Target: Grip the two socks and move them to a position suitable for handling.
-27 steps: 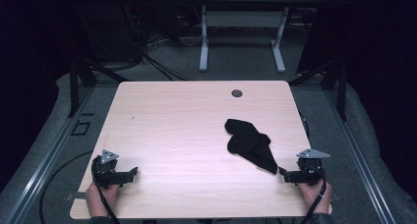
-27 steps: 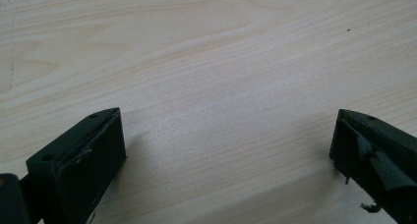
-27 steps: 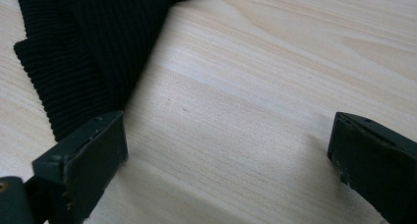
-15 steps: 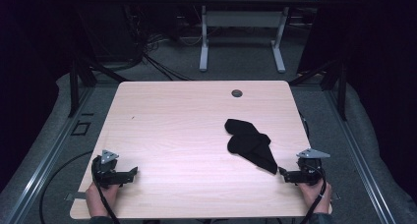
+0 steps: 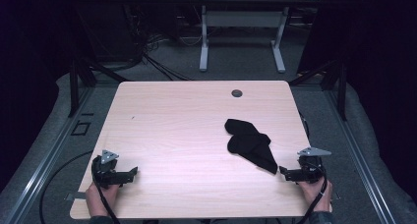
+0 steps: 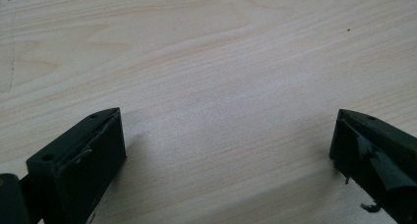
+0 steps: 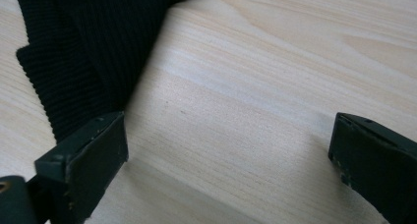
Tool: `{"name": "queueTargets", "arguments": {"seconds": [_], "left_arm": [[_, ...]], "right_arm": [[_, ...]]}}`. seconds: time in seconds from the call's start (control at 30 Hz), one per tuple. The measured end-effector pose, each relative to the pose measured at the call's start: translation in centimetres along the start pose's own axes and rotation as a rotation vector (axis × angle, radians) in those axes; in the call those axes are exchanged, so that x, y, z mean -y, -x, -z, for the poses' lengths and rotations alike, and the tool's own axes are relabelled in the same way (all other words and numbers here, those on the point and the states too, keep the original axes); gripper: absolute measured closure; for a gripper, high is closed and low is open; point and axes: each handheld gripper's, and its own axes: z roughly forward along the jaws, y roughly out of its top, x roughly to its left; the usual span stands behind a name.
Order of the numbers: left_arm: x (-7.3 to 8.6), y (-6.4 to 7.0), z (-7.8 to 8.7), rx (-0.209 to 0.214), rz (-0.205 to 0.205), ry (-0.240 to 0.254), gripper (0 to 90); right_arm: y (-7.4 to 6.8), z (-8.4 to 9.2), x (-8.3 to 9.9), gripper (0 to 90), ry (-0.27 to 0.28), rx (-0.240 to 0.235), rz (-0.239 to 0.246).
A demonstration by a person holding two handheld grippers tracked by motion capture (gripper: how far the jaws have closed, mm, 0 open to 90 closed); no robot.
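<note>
Nothing has shifted: both my left gripper (image 5: 129,173) and right gripper (image 5: 286,173) rest wide open (empty), so the black cloth (image 5: 250,143), probably a sock, lies ungrasped.

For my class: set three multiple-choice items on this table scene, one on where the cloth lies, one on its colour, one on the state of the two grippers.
1. Where does the cloth lie on the table?
A. on the right half, close to the right gripper
B. at the far left corner
C. under the left gripper

2. What colour is the cloth?
A. white
B. black
C. red

3. How do the two grippers stand?
A. both shut on the cloth
B. left shut, right open
C. both open, holding nothing

Key: 1 A, the high view shows it right of the middle, near that gripper. 2 B, its ribbed weave looks black in the right gripper view. 3 C, both gripper views show jaws wide apart over bare wood.
</note>
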Motion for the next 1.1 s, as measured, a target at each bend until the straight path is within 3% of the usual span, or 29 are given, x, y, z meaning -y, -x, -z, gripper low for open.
{"name": "queueTargets", "arguments": {"seconds": [0.13,0.23,0.43,0.67,0.73,0.87,0.93,0.97,1.0,1.03,1.1], "left_arm": [[0.0,0.0,0.0,-0.001,0.001,0.002,0.2],[0.0,0.0,0.0,-0.001,0.001,0.002,0.1],[0.0,0.0,0.0,-0.001,0.001,0.001,0.2],[0.0,0.0,0.0,-0.001,0.000,0.001,0.2],[0.0,0.0,0.0,-0.001,0.002,0.001,0.1],[0.0,0.0,0.0,-0.001,0.001,0.002,0.2],[0.0,0.0,0.0,-0.001,0.001,0.002,0.2],[0.0,0.0,0.0,0.000,0.002,0.001,0.2],[0.0,0.0,0.0,0.000,0.004,0.002,0.2],[0.0,0.0,0.0,0.000,0.004,0.002,0.2],[0.0,0.0,0.0,0.000,0.002,0.001,0.2]], "right_arm": [[0.2,0.1,-0.5,0.0,-0.021,-0.005,0.007],[0.0,0.3,-1.0,0.0,-0.007,-0.017,0.009],[-1.0,1.2,-3.5,0.0,0.003,-0.086,0.024],[-2.3,1.0,-6.2,0.0,0.016,-0.127,0.087],[-3.0,0.3,-7.5,0.0,0.004,-0.144,0.136],[-3.7,-1.0,-9.0,0.1,-0.027,-0.182,0.158],[-3.9,-1.4,-9.3,3.7,-0.036,-0.191,0.163],[-4.1,-1.8,-9.6,9.9,-0.041,-0.180,0.157],[-4.7,-2.6,-10.1,15.8,-0.025,-0.182,0.185],[-4.7,-2.6,-10.1,15.8,-0.025,-0.182,0.185],[-5.3,-4.0,-10.5,20.6,-0.069,-0.183,0.193]]}}
